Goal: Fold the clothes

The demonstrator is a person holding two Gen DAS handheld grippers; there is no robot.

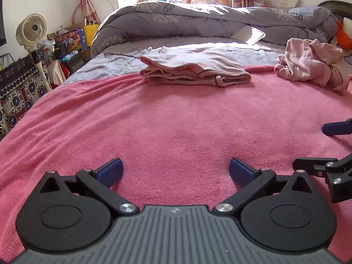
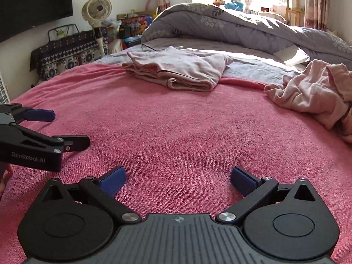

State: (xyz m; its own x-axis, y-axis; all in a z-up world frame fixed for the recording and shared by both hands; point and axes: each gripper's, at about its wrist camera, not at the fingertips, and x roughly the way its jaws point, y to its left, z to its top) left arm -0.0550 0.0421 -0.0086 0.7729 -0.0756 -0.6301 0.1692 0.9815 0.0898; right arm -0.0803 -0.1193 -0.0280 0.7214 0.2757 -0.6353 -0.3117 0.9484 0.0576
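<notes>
- Pink blanket [image 1: 176, 114] on bed, bare between grippers.
- Left hand-held gripper [image 1: 176, 172], right hand-held gripper [image 2: 178, 179]: both spread wide, empty.
- Crumpled pink garment [image 2: 312, 90] ahead-right, nearer right hand.
- Folded garment [image 1: 195, 70] beyond, already done.

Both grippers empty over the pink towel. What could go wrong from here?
1. The crumpled pale pink garment is bunched in layers, so the open right gripper may pinch several at once.
2. Dragging it could ruck the pink terry towel beneath.
3. The folded pale pink garment lies nearby; the open left gripper could knock it.
</notes>
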